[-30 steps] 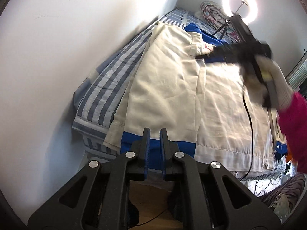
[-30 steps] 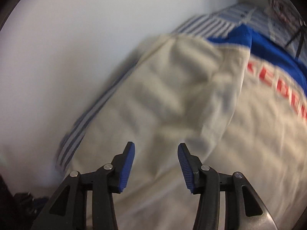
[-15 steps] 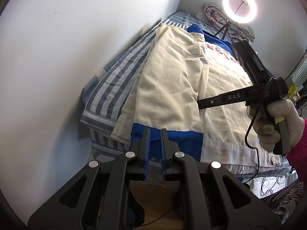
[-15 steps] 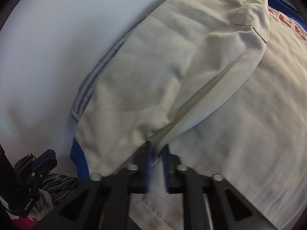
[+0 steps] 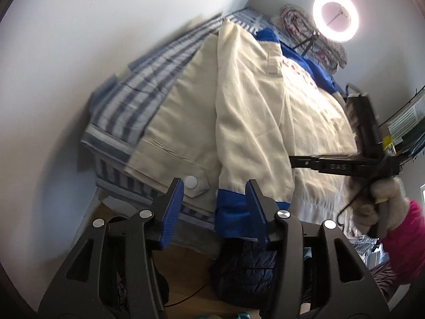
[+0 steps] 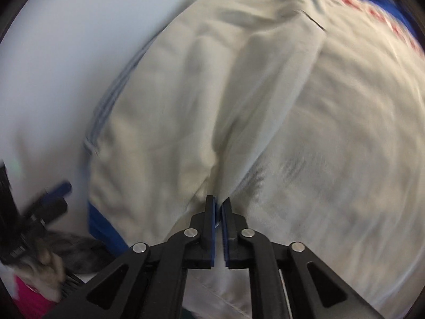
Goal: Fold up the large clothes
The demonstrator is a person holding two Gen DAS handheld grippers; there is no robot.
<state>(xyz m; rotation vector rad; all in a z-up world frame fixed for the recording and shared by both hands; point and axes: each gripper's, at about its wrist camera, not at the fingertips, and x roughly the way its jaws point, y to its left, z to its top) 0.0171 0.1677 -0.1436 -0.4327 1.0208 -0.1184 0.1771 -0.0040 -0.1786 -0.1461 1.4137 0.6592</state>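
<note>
- A cream jacket [image 5: 313, 122] with blue trim lies spread along a striped bed sheet [image 5: 138, 98], its long axis running from the near foot edge of the bed away toward the ring light [image 5: 335, 17].
- One sleeve [image 5: 247, 122] is folded in over the body and lies lengthwise, parallel to that axis, with its blue cuff [image 5: 233, 218] hanging at the near edge of the bed.
- The left gripper [image 5: 215, 210] is at that near edge with its jaws opening. The blue cuff sits between the blue pads, but the pads stand clear of it on both sides.
- The right gripper [image 6: 218, 212], held in a gloved hand [image 5: 377, 199], reaches in from the right side at about mid-sleeve.
- In the right wrist view a ridge of cream cloth runs down into the narrow gap; its jaws are opening, and whether the pads pinch the cloth is unclear through the blur.
- The coming move likely turns on the sleeve's line. The left gripper is nearer the cuff end, the right nearer the sleeve's inner edge, so any straightening or cross fold would go along or across that lengthwise axis.
- A dark quilted garment [image 5: 244, 268] lies on the floor below the cuff.
</note>
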